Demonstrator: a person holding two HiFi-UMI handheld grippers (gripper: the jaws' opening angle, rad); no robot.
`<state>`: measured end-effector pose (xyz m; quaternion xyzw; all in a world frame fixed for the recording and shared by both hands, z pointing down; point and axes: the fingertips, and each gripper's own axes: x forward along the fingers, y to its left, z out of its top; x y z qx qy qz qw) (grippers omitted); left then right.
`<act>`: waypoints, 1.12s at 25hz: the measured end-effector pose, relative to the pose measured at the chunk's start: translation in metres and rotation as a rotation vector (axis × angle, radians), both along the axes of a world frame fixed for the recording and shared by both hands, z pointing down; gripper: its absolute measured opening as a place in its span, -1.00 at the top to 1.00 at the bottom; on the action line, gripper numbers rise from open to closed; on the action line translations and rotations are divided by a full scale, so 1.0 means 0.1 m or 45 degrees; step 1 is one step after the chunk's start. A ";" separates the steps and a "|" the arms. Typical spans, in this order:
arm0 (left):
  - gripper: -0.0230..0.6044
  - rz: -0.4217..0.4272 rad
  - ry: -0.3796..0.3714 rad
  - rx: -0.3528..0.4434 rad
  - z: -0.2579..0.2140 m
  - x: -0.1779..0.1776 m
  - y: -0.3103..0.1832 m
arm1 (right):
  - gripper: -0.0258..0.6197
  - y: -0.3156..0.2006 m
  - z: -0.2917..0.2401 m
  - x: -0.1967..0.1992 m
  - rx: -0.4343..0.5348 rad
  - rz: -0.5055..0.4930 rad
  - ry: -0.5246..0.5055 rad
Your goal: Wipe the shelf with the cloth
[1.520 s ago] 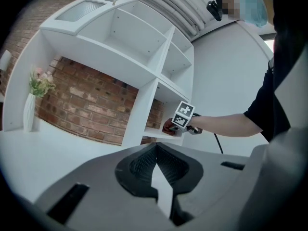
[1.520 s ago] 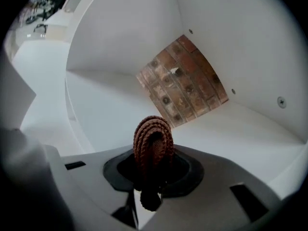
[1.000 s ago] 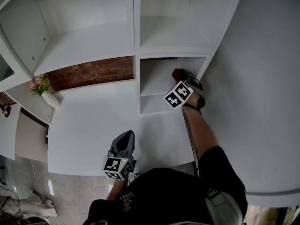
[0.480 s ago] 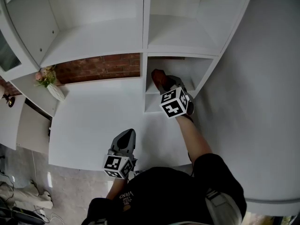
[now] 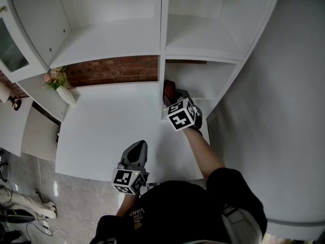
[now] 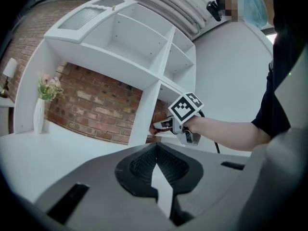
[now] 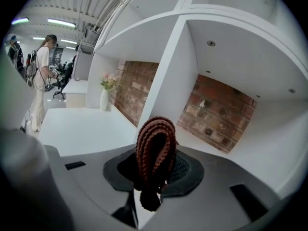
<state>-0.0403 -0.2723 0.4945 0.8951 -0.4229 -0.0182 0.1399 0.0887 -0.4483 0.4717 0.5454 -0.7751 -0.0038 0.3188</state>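
The right gripper [image 7: 155, 174] had its jaws clamped on a folded reddish-brown knitted cloth [image 7: 155, 146], which stood up in a loop between the pads. Just ahead of it lay the white shelf [image 7: 207, 150] of a low compartment, with a brick wall [image 7: 216, 119] beyond. The left gripper [image 6: 155, 153] hung over the white tabletop [image 6: 29, 153], jaw tips pressed together with nothing between them. Behind both grippers, the dark shirt [image 5: 172, 207] bore white print reading "VANS".
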 end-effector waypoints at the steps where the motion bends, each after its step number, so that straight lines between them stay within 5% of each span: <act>1: 0.90 -0.003 -0.002 -0.001 0.01 -0.01 0.00 | 0.64 0.00 0.02 0.02 0.007 0.001 0.029; 9: 0.90 0.031 -0.006 -0.008 0.02 0.10 0.00 | 0.64 0.06 0.03 0.40 0.042 0.086 0.120; 28: 0.90 0.237 0.004 0.009 -0.04 0.74 -0.09 | 0.64 0.51 0.11 1.99 0.016 0.475 0.317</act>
